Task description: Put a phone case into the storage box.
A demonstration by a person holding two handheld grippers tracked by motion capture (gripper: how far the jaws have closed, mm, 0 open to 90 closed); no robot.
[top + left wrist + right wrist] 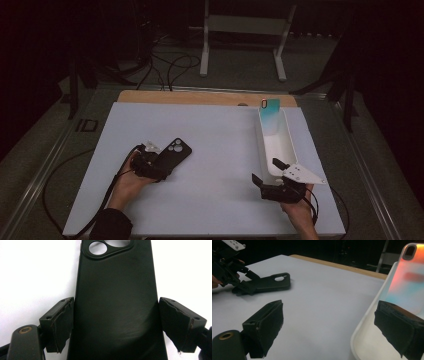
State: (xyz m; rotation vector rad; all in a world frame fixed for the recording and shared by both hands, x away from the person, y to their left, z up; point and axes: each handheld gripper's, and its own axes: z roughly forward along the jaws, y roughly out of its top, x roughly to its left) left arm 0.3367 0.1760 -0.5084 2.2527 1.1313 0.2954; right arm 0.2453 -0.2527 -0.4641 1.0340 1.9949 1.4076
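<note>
Left gripper (159,169) straddling black phone case (174,154); right gripper (268,176) idle at tray.

Lower left of the high view: case flat on the white worktop (210,150), jaws either side, left pad apparently touching, right pad clear, so not yet clamped. Lower right: jaws released, straddling the white tray's (287,142) near wall, likely to steady it; a teal case (270,116) leans at the tray's far end.

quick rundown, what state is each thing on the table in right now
black phone case: flat on the white table top, camera cutout away from the left gripper, between its jaws; left pad at its edge, right pad just off it
left gripper: open, straddling the case
teal phone case: upright, leaning at the far end of the white tray
white tray: on the table, near end between the right gripper's jaws
right gripper: open
</note>
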